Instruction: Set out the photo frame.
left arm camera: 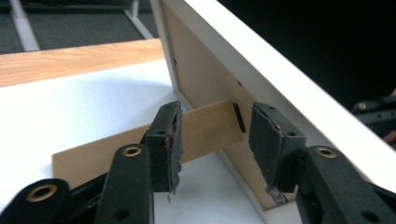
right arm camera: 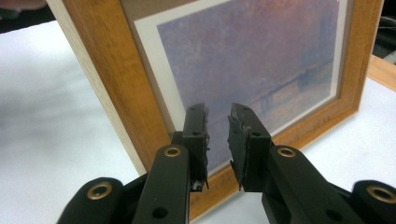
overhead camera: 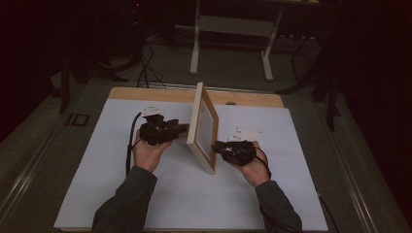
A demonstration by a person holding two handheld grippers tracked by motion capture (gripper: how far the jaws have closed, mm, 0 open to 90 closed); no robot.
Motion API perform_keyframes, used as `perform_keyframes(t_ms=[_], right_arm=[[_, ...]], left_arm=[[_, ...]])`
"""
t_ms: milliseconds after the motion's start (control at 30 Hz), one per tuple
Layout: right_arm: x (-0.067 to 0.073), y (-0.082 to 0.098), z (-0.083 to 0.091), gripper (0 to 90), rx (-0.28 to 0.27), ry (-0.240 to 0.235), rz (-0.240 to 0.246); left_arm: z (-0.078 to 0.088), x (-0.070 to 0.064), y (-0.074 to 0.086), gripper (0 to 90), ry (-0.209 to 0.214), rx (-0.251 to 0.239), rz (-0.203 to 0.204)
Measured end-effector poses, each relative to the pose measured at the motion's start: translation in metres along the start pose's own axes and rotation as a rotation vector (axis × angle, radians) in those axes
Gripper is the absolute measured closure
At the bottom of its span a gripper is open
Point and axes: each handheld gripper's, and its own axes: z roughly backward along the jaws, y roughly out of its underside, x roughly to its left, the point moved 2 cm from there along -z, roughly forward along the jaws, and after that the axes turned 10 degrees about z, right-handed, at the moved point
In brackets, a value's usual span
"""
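The picture frame (overhead camera: pixel 203 127) is seen standing on edge near the centre of the high view, propped on the white table mat (overhead camera: pixel 97 184). In the left gripper view its easel stand (left arm camera: pixel 140 144) is folded out from the brown backing board (left arm camera: pixel 201 79) and rests on the mat, so the setting-up looks essentially done; what seems left is letting go and drawing both hands clear.

The left gripper (left arm camera: pixel 212 140) is held behind the frame with its jaws parted moderately wide, the stand's strut lying between them but not pinched. The right gripper (right arm camera: pixel 217 140) is held before the lower part of the glazed print (right arm camera: pixel 252 56), jaws narrowly apart, nothing clamped between them.

Further out, a strip of bare wooden tabletop (overhead camera: pixel 145 93) is shown along the mat's far edge, and a white table leg frame (overhead camera: pixel 231 34) stands at the upper middle on the dark floor. A careless withdrawal could nudge the strut and tip the frame.
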Motion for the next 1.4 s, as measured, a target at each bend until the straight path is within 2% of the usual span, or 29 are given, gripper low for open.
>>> perform_keyframes(t_ms=[100, 233, 467, 533, 733, 867, 967, 1100, 1267, 1300, 1400], right_arm=[[-0.002, 0.003, 0.002, 75.2, 0.004, 0.005, -0.011], [-0.004, 0.007, 0.003, 74.4, 0.009, 0.005, -0.013], [-0.009, 0.009, 0.008, 73.6, 0.006, 0.016, -0.030], [-0.010, 0.009, 0.010, 73.4, 0.007, 0.020, -0.032], [-0.011, 0.008, 0.011, 72.3, 0.006, 0.025, -0.030], [-0.011, 0.009, 0.010, 72.1, 0.003, 0.028, -0.040], [-0.012, 0.009, 0.010, 72.0, 0.001, 0.028, -0.040], [-0.012, 0.009, 0.010, 71.8, -0.002, 0.031, -0.041], [-0.012, 0.008, 0.011, 71.6, 0.000, 0.031, -0.041], [-0.012, 0.009, 0.012, 71.6, -0.001, 0.032, -0.042], [-0.012, 0.010, 0.012, 71.5, -0.002, 0.032, -0.044]], left_arm=[[0.007, -0.002, -0.003, 51.4, -0.003, -0.033, 0.033], [0.011, -0.004, -0.004, 47.9, -0.001, -0.047, 0.046], [0.017, -0.010, -0.005, 42.5, 0.010, -0.052, 0.047], [0.019, -0.016, -0.006, 40.2, 0.018, -0.055, 0.035], [0.018, -0.030, -0.007, 35.3, 0.026, -0.054, 0.031], [0.015, -0.037, -0.006, 32.4, 0.022, -0.042, 0.022], [0.011, -0.045, -0.004, 31.3, 0.008, -0.022, -0.002], [0.004, -0.053, 0.001, 30.8, 0.020, 0.013, -0.015], [-0.002, -0.059, 0.006, 30.8, 0.015, 0.034, -0.035], [-0.004, -0.061, 0.009, 32.0, -0.004, 0.042, -0.046], [-0.006, -0.062, 0.011, 35.1, -0.020, 0.054, -0.053]])
